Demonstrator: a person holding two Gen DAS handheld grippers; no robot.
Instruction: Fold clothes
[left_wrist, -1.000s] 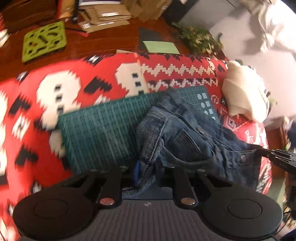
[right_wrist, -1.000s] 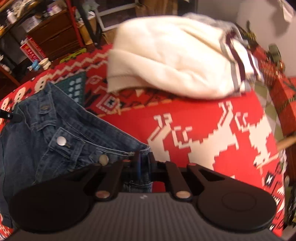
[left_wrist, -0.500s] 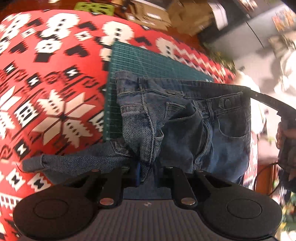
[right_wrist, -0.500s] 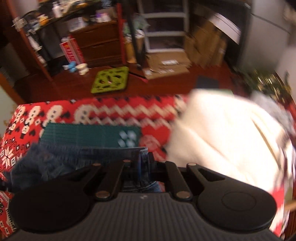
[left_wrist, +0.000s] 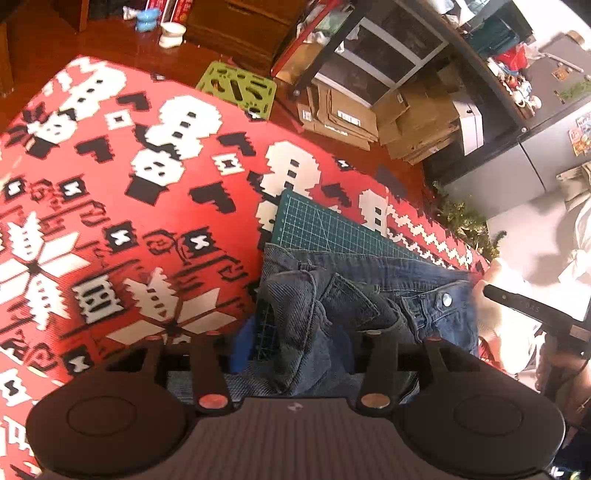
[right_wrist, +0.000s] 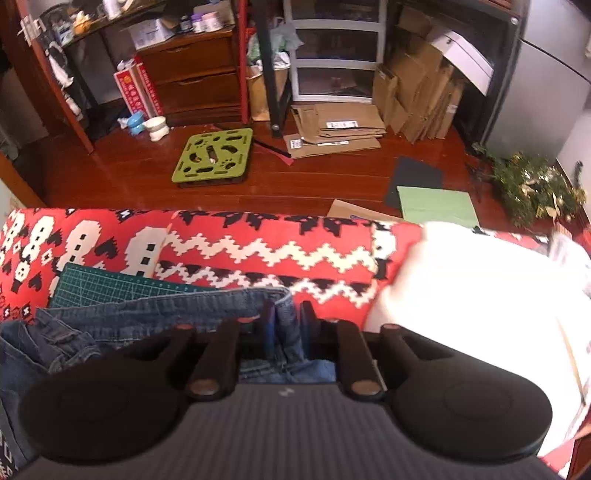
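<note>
- At nine o'clock, the red blanket (left_wrist: 110, 258) lies bare, so a hand can pass.
- At three o'clock, a white clothes pile (right_wrist: 480, 295) blocks the way.

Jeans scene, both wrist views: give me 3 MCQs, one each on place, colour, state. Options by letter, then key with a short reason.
1. Where do the jeans lie?
A. on the wooden floor
B. partly on the green cutting mat
C. on the cardboard stack

2. What colour is the garment to the right of the jeans, the sweater?
A. cream white
B. black
C. purple

3. How are the jeans?
A. neatly folded into a square
B. bunched, waistband stretched between both grippers
C. on a hanger

Key: 1 B, the mat's grid shows under and behind the denim. 2 A, a pale heap on the red blanket. 3 B, denim sits between the fingers of the left gripper and right gripper, whose jaws are opening.
</note>
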